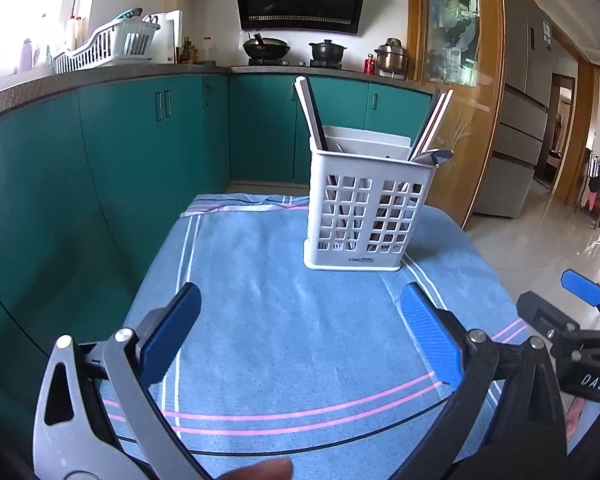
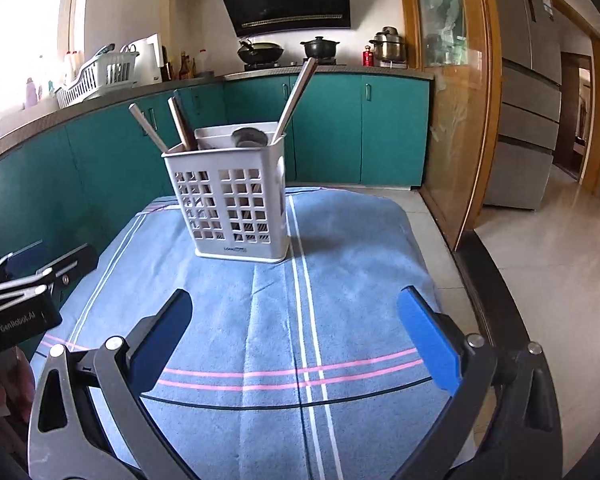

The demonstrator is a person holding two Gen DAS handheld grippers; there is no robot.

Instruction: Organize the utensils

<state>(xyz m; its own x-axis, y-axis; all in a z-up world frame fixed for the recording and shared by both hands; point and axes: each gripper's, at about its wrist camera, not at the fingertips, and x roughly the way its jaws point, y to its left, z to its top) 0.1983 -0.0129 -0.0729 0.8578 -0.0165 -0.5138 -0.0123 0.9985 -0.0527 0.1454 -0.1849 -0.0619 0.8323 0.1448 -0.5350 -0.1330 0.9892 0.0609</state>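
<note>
Ahead of the left gripper [image 1: 300, 332] and right gripper [image 2: 300, 336], both hovering wide and empty, the white caddy [image 2: 230, 200] is standing upright, already holding the utensils [image 2: 294, 100] handle-up.

**Two wrist views facing one caddy from the near edge**

The left wrist camera sits just behind the left tool [image 1: 300, 336], low over the cloth [image 1: 284, 320], looking forward along the spread fingers toward the caddy [image 1: 364, 216], which stands ahead and slightly right. The right wrist camera sits behind the right tool [image 2: 300, 340], at much the same height, with the caddy [image 2: 232, 204] ahead and slightly left. Both views share the cloth-covered surface, the caddy, the green cabinets [image 1: 148, 152] and the stove beyond. Each view catches the other tool at its edge.
</note>
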